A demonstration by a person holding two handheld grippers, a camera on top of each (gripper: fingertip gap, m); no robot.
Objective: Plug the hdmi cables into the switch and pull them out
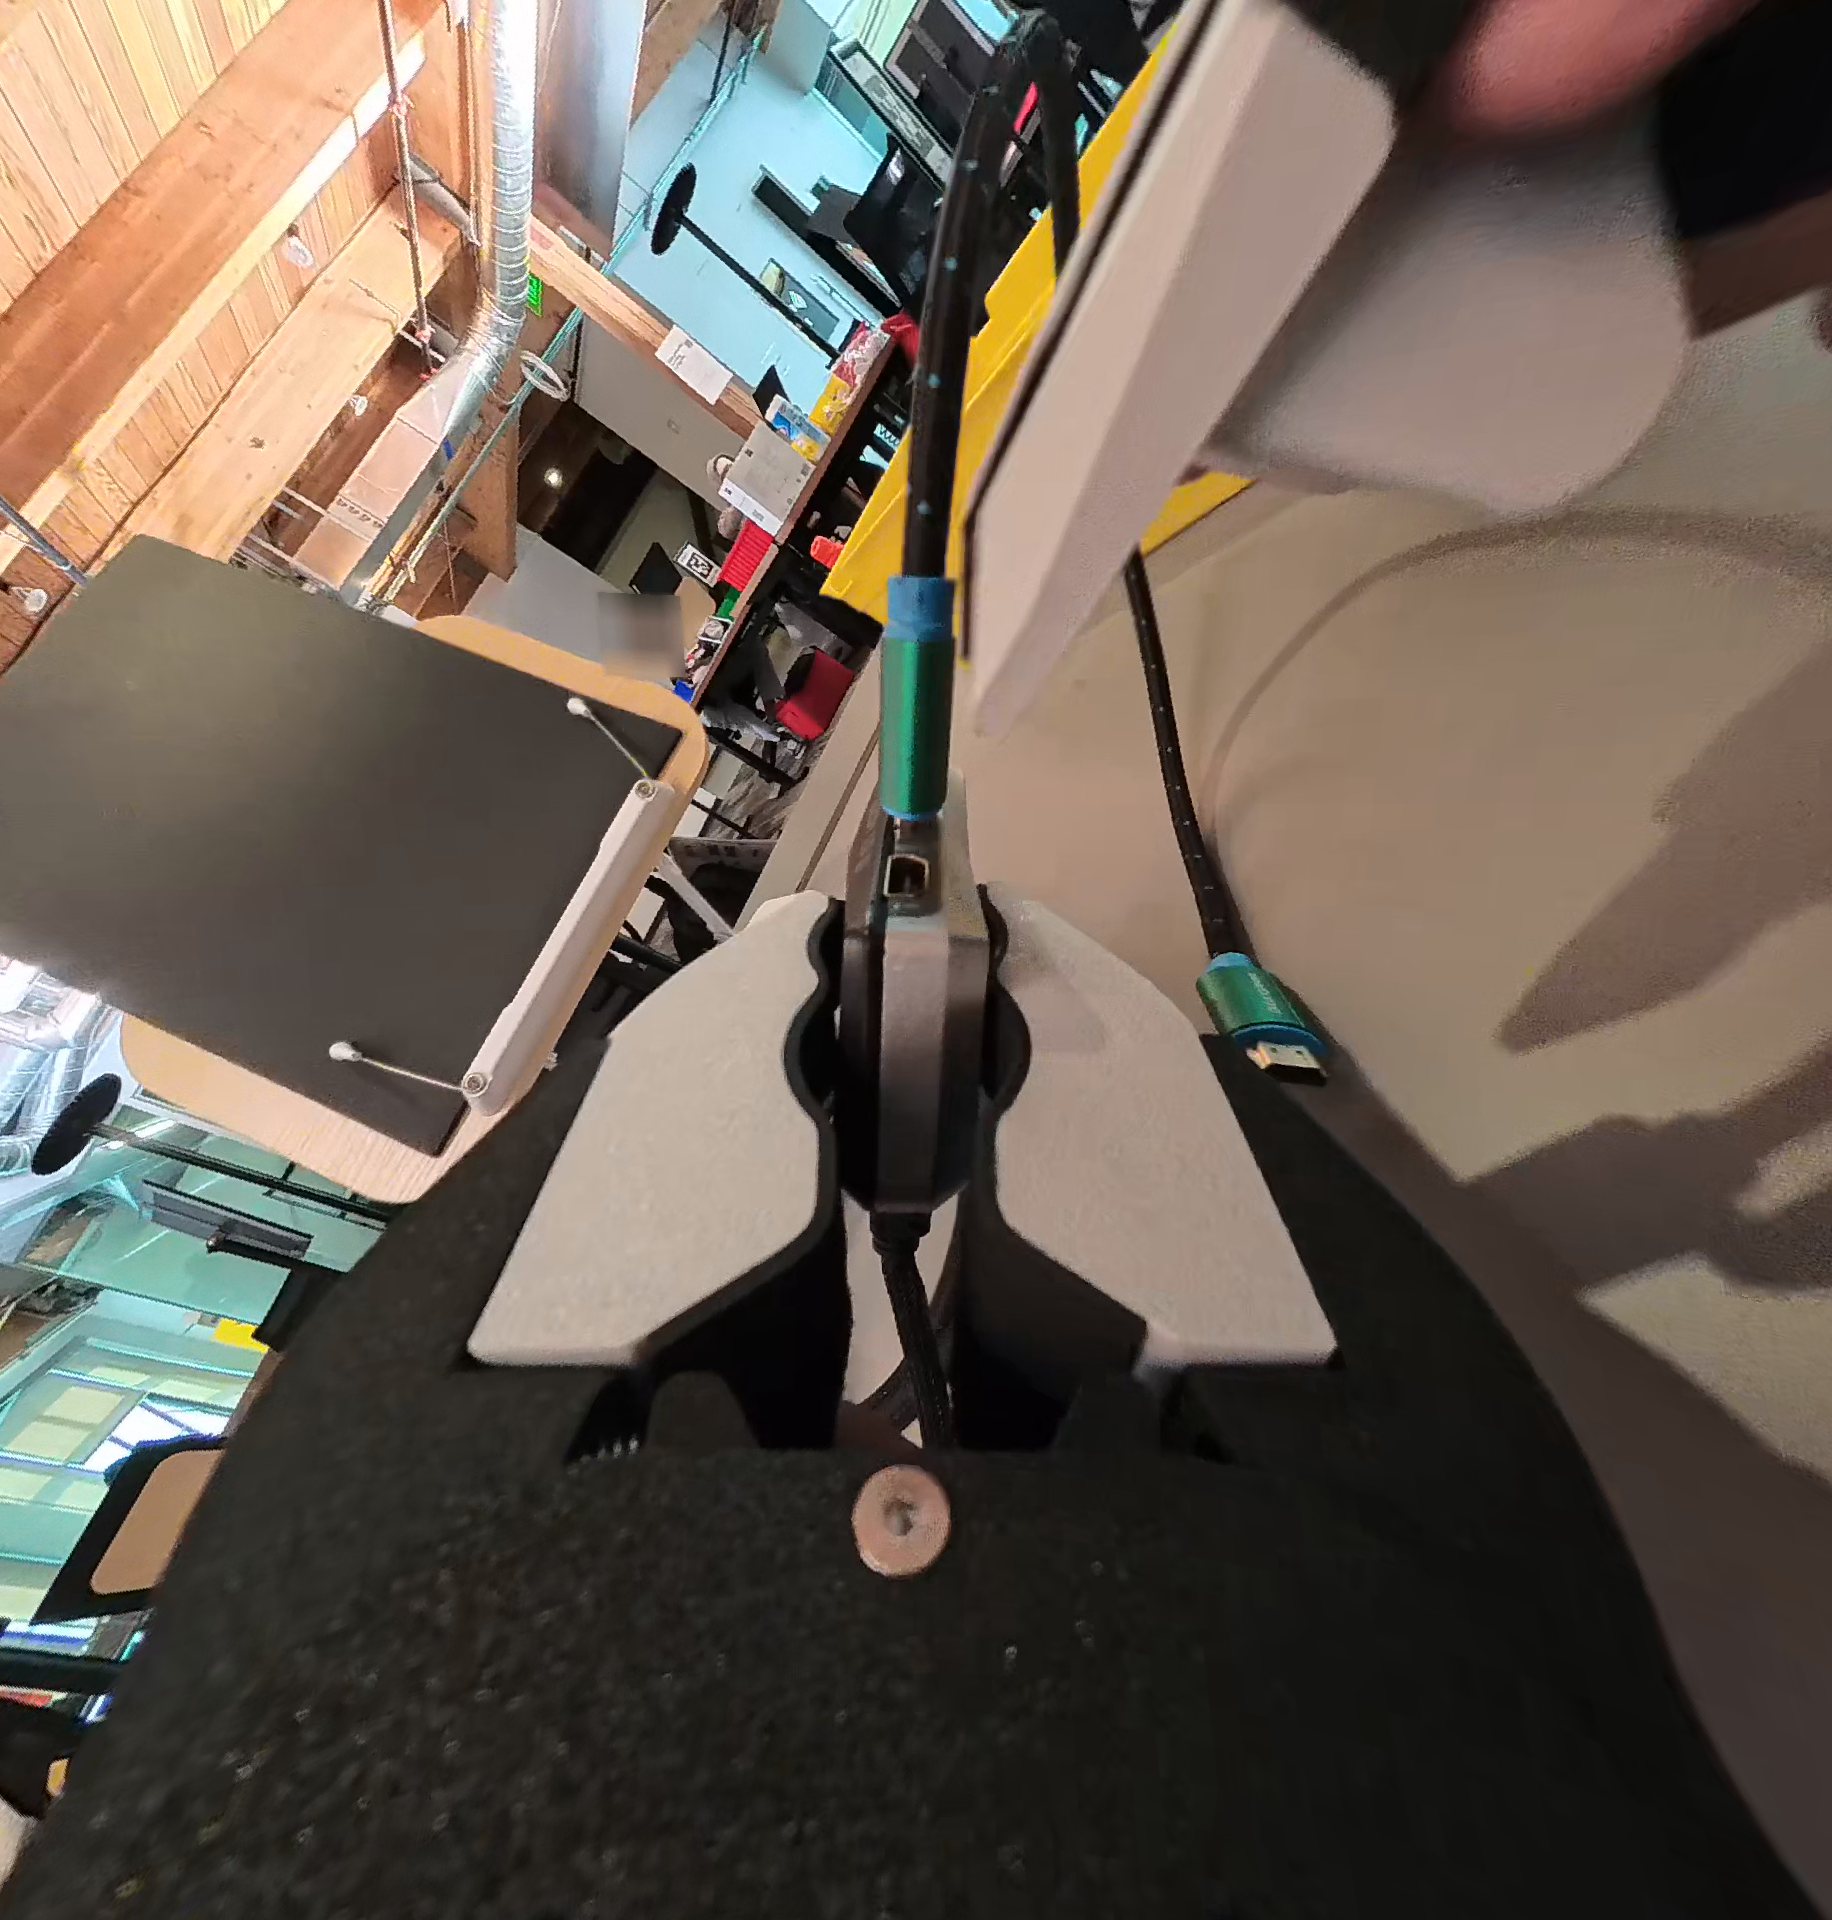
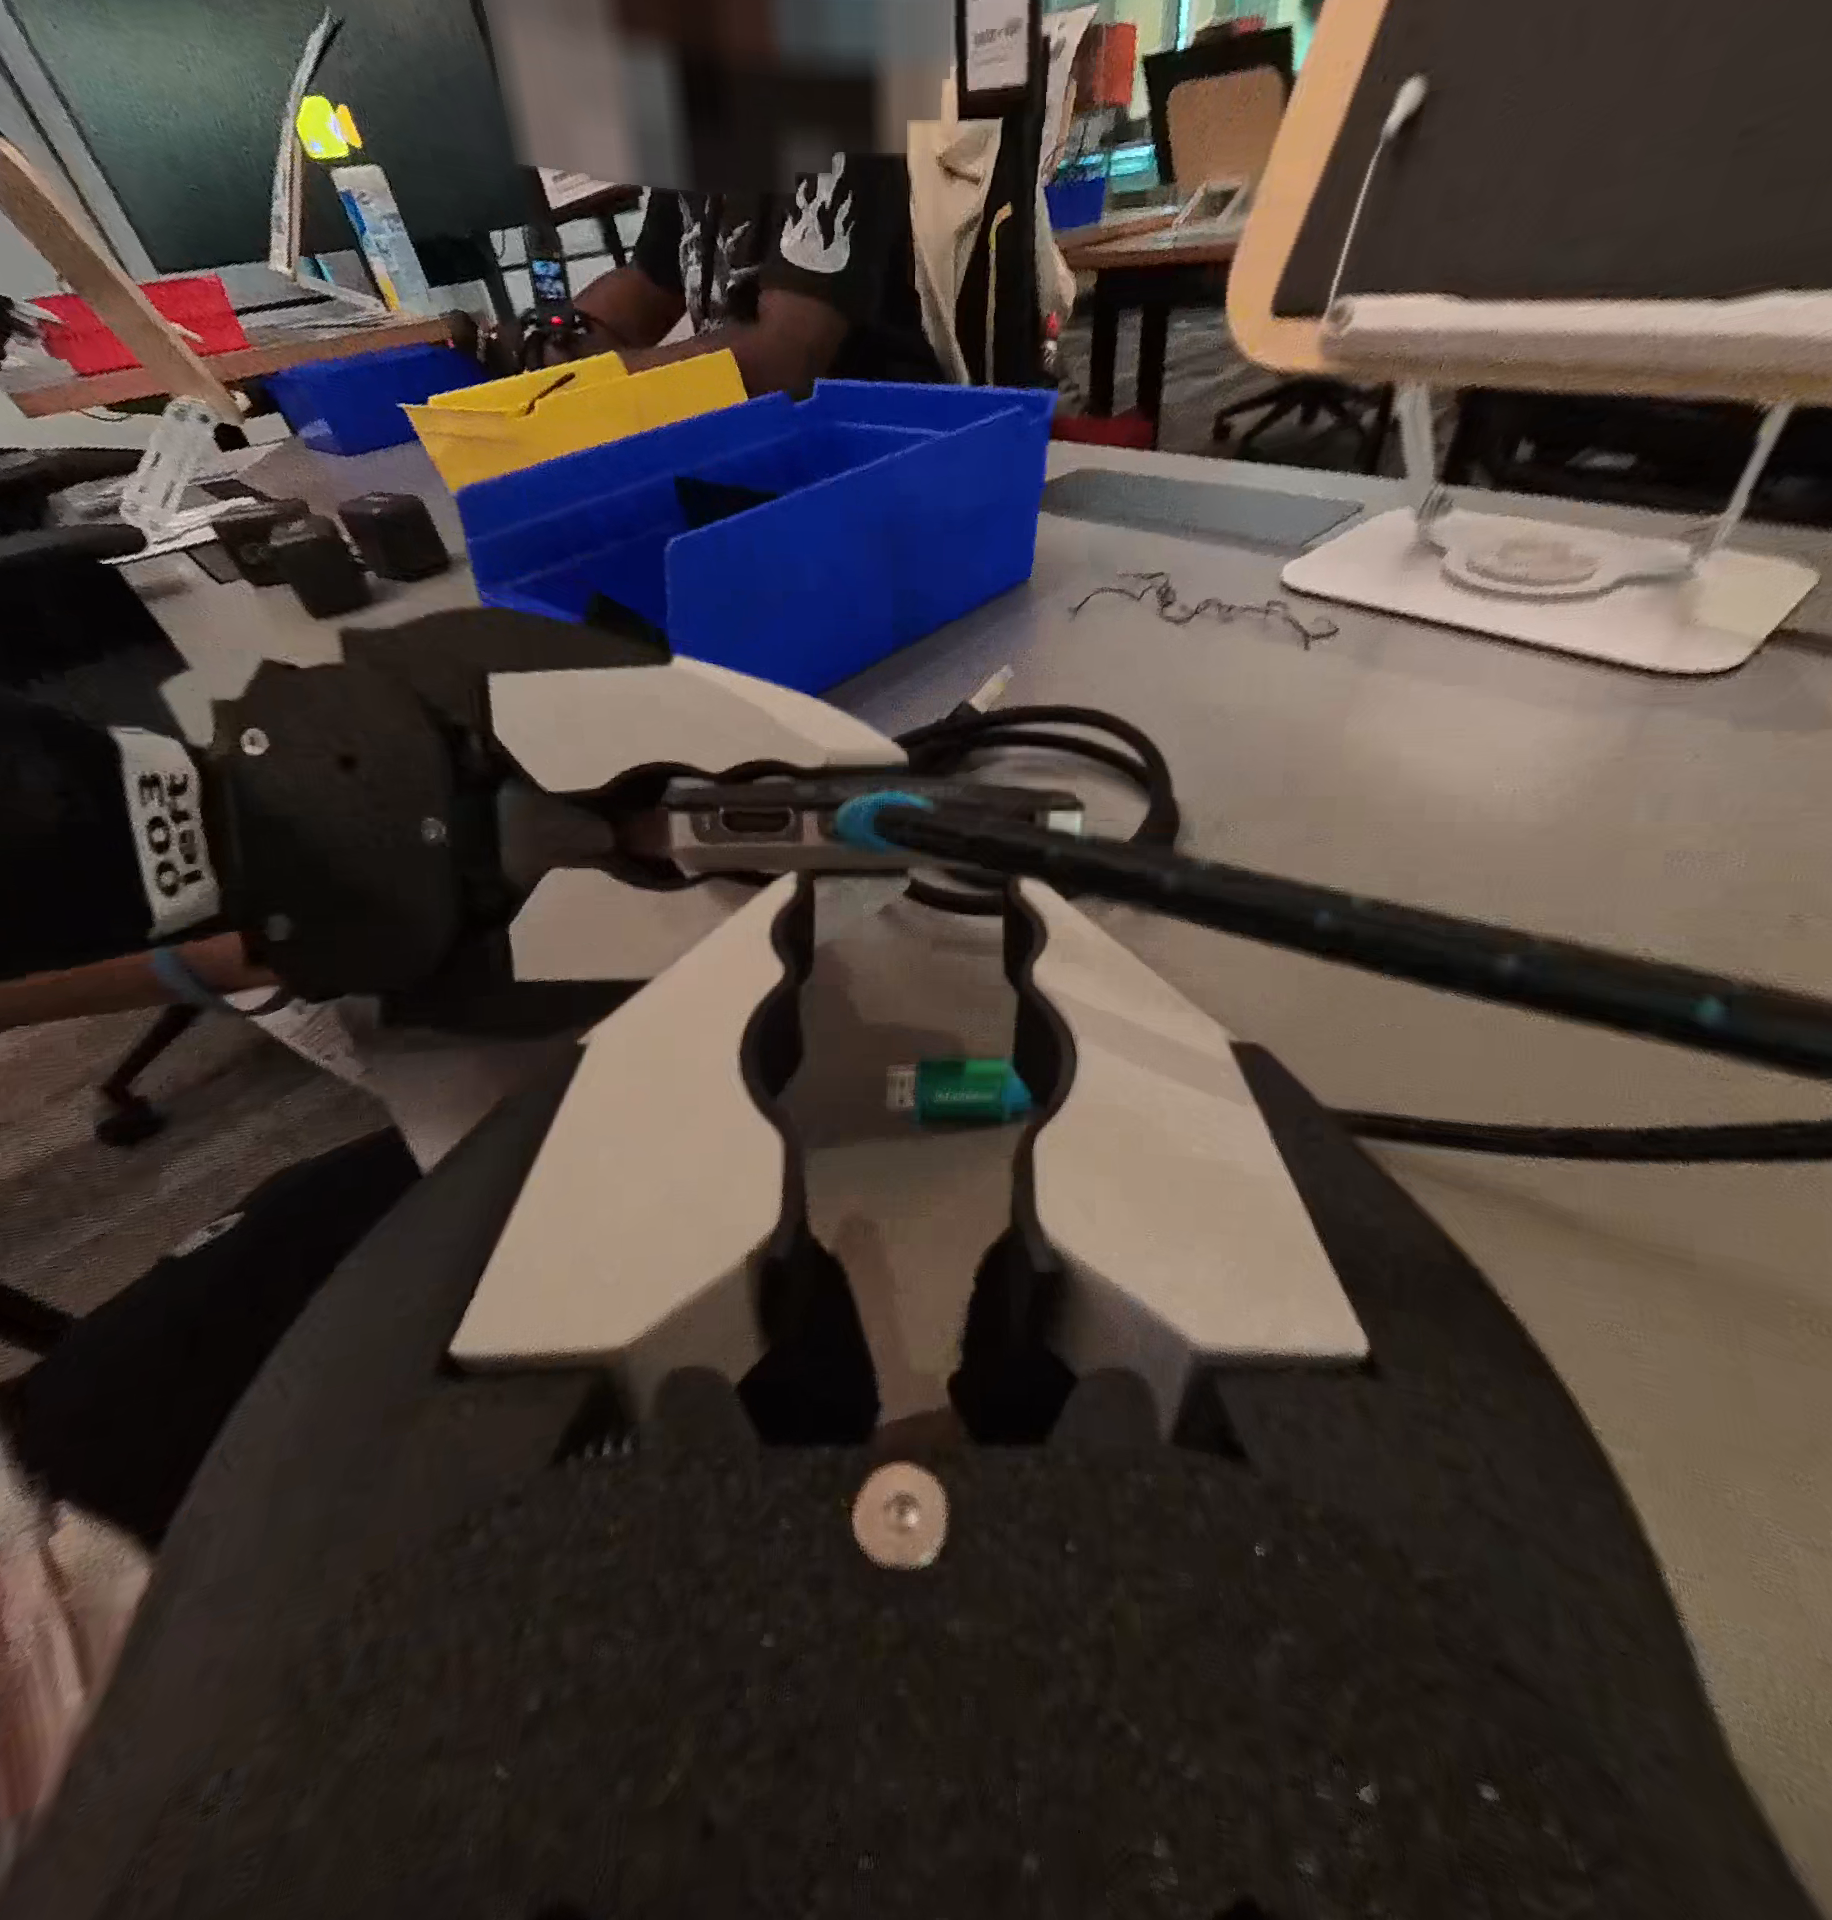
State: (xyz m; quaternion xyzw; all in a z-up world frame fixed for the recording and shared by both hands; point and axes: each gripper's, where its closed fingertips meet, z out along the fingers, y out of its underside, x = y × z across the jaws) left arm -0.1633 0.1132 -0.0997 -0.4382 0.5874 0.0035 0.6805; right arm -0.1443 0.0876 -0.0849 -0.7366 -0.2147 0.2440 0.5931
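Left gripper enters from the left side of the right wrist view, held level above the grey table; jaws pinching the switch, a flat dark-grey box. In the left wrist view the same gripper has the switch clamped edge-on between its white fingers, the switch's own braided lead running back toward the camera. One HDMI cable, black braid with blue flecks, is seated in a port on the switch's side; its green plug with blue collar stands straight out of the switch. A neighbouring port on that side is open.

Right gripper: jaws spread, holding nothing, tips just short of the switch and below the plugged cable. Between its fingers, a second HDMI plug, green with a blue end, lies loose on the table, metal tip bare; its black cable runs off toward the right edge. The left wrist view shows this loose plug to the right of the switch.

Beyond the switch: blue bin and yellow bin toward the far-left part of the table. A tablet stand with white base sits at the far-right corner.
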